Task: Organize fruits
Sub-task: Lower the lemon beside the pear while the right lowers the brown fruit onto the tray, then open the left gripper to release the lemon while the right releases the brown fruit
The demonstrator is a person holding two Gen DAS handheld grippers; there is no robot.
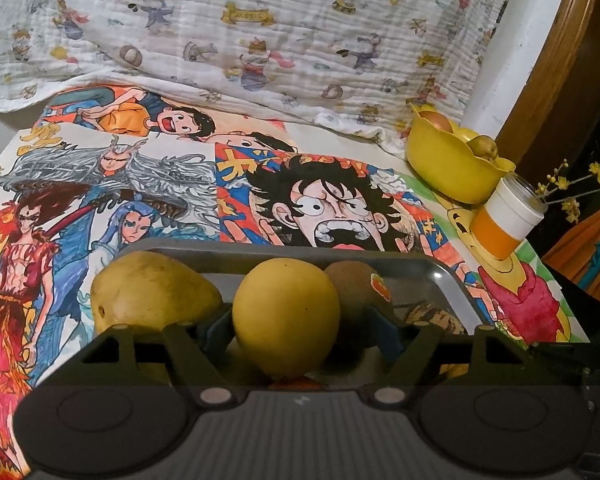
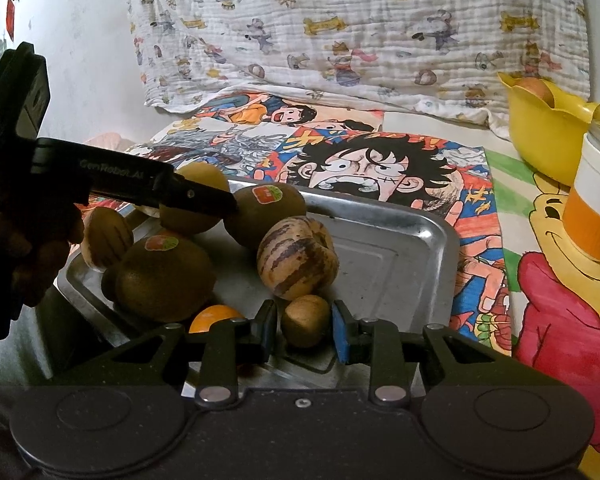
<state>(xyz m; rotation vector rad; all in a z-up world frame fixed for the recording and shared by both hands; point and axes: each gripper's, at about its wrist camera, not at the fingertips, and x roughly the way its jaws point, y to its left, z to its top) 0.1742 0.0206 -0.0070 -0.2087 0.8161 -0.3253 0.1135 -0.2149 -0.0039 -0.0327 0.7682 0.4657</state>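
Orange fruit (image 2: 210, 317) mostly hidden behind the right gripper (image 2: 304, 330) (jar (image 2: 596, 204) cut off at the edge)

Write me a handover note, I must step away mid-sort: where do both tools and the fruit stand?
Left tool: around the yellow fruit at the tray; grip unclear.
Right tool: open, straddling a small brown fruit on the tray.
Done: a few fruits sit in the yellow bowl.
Left to do: kiwis, a striped fruit and an orange one lie on the tray.
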